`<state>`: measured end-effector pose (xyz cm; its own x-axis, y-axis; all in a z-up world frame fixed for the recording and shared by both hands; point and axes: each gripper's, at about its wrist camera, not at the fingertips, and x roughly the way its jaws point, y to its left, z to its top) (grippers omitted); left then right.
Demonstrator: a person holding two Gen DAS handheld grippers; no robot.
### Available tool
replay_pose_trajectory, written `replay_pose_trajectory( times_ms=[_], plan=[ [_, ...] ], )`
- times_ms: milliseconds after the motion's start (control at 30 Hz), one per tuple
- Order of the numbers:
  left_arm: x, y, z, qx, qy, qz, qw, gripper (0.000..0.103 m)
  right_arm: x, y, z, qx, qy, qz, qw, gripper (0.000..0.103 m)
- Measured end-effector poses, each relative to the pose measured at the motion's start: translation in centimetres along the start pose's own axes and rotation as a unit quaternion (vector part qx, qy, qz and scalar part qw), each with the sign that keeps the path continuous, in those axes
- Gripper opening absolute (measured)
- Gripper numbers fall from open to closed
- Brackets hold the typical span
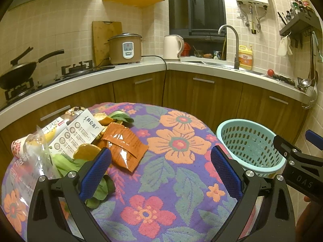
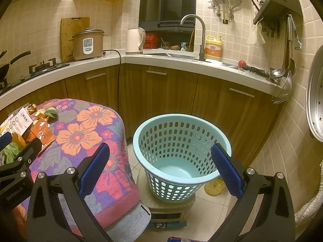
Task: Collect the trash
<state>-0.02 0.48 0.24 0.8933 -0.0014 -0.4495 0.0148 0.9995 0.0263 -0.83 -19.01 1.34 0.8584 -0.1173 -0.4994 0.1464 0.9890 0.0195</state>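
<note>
Just left of the open left tongs (image 1: 161,171), trash pile (image 1: 84,139).

Legible markings are few. The right gripper (image 1: 298,157), seen at the right edge of the left wrist view, bears the letters "DAS" on its black body. The left gripper (image 2: 18,151), seen at the left edge of the right wrist view, bears "GenRobot.AI" on its black body. The yellow detergent bottle (image 2: 213,49) by the sink carries a red label with Chinese characters, not readable. The white leaflet (image 1: 77,135) among the trash shows Chinese script and round pictograms; wording illegible.
</note>
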Motion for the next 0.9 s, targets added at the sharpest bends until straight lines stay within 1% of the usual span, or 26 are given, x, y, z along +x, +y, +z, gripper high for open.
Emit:
replay_pose_trajectory(
  times_ms=[900],
  plan=[
    [-0.07,-0.13,0.17,0.001,-0.003,-0.002,1.0,0.095,-0.66,0.25,0.16,-0.003,-0.009,0.005,1.0,0.096]
  ],
)
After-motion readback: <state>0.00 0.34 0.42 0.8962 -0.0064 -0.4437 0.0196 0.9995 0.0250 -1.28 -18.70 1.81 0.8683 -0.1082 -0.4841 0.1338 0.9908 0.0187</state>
